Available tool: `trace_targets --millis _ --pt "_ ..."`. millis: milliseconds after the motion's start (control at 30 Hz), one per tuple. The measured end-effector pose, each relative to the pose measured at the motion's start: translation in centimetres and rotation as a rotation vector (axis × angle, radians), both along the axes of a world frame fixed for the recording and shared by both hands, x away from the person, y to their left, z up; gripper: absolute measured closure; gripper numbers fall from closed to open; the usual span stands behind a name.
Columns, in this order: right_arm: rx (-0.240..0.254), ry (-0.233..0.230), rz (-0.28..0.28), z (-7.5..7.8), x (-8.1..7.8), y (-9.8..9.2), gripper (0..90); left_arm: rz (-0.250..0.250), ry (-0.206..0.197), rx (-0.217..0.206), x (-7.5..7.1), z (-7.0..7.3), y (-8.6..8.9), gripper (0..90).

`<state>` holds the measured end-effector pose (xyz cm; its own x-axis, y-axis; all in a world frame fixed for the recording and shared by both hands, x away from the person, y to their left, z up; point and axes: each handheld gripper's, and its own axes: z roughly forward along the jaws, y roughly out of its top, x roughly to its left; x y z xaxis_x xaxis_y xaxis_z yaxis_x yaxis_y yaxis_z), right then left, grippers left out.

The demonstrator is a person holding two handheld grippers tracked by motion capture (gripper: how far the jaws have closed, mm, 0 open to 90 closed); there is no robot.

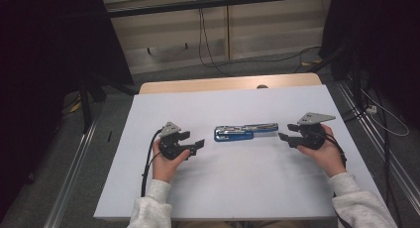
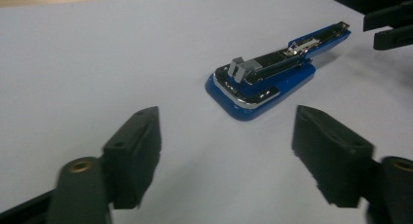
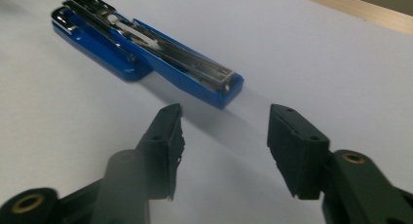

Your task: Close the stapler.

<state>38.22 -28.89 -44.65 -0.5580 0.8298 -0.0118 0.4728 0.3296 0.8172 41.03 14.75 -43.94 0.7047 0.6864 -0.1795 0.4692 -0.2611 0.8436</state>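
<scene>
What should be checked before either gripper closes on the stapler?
1. Stapler lies flat on the white table, between both grippers: ok.
2. Left gripper jaws apart, nothing between them: ok.
3. Right gripper jaws apart, nothing between them: ok.
4. Right gripper lined up with the stapler's narrow end: ok.
5. Left gripper touching the stapler: not ok, a gap remains.
6. Stapler loaded with staples: cannot tell.

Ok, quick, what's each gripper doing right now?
Left gripper: open, holding nothing, short of the stapler.
Right gripper: open, holding nothing, near the stapler's narrow end.
</scene>
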Motion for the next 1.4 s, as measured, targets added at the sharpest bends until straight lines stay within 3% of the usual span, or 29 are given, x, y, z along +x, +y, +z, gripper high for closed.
trace_targets --millis 67,267,333,500,800,933,1133,1200,1400 --pt "-0.010 0.001 -0.003 -0.2 0.1 0.1 61.5 -0.004 -0.004 0.013 0.0 0.1 -0.5 38.2" --pt "-0.047 0.019 -0.012 -0.7 0.3 0.6 80.2 -0.014 -0.025 0.070 0.1 0.0 -2.0 62.3" --pt "-0.042 0.025 -0.022 -0.7 0.4 0.7 83.5 -0.026 -0.031 0.081 0.0 -0.2 -2.3 71.1" --pt "-0.036 0.032 -0.028 -0.8 0.6 0.8 90.0 -0.040 -0.037 0.101 0.2 -0.5 -2.9 83.3" --pt "-0.058 0.034 -0.020 -1.0 0.8 1.0 90.0 -0.060 -0.030 0.119 0.7 -0.9 -4.4 89.6" --pt "-0.051 0.037 -0.021 -1.1 1.0 0.9 90.0 -0.055 -0.025 0.129 1.2 -1.2 -4.7 90.0" --pt "-0.054 0.041 -0.023 -1.2 1.3 1.0 90.0 -0.046 0.015 0.105 1.9 -1.9 -4.9 90.0" --pt "-0.059 0.046 -0.024 -1.2 1.3 0.9 90.0 -0.051 0.012 0.125 2.0 -1.9 -5.1 90.0" --pt "-0.063 0.048 -0.020 -1.2 1.7 0.9 90.0 -0.065 0.012 0.131 2.2 -1.8 -5.8 90.0"
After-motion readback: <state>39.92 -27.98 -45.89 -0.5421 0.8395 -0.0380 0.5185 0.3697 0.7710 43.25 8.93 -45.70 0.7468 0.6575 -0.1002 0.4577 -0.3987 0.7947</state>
